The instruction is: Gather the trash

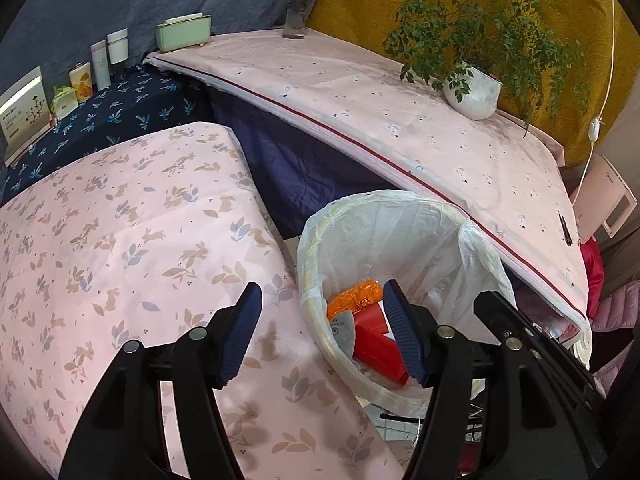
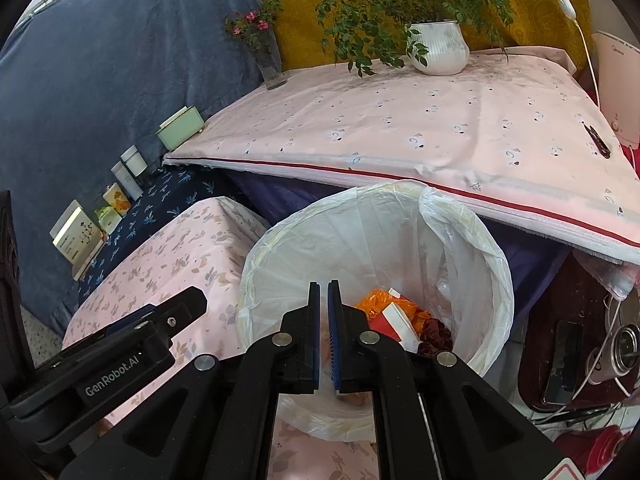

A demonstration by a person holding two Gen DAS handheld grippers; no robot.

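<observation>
A round bin lined with a white plastic bag (image 1: 316,240) (image 2: 280,248) stands between two cloth-covered surfaces. Inside lie an orange wrapper (image 1: 354,294) (image 2: 376,300), a red box (image 1: 374,340) (image 2: 394,318), a grey paper piece (image 1: 344,328) and a dark red crumpled scrap (image 2: 436,334). My left gripper (image 1: 322,288) hangs over the bin's near-left rim, jaws wide open, nothing between them. My right gripper (image 2: 324,286) points down into the bin with its blue pads almost together, only a thin slit between them, and nothing gripped. The left gripper's black body (image 2: 120,344) shows at the lower left of the right wrist view.
A pink rabbit-print cloth (image 1: 120,240) covers the surface left of the bin. Behind it, a pink-clothed table (image 2: 400,132) overhangs the rim and bears a white plant pot (image 2: 440,48) and a flower vase (image 2: 272,60). Boxes and bottles (image 1: 100,64) line the far left. Appliances and cables (image 2: 580,352) sit right.
</observation>
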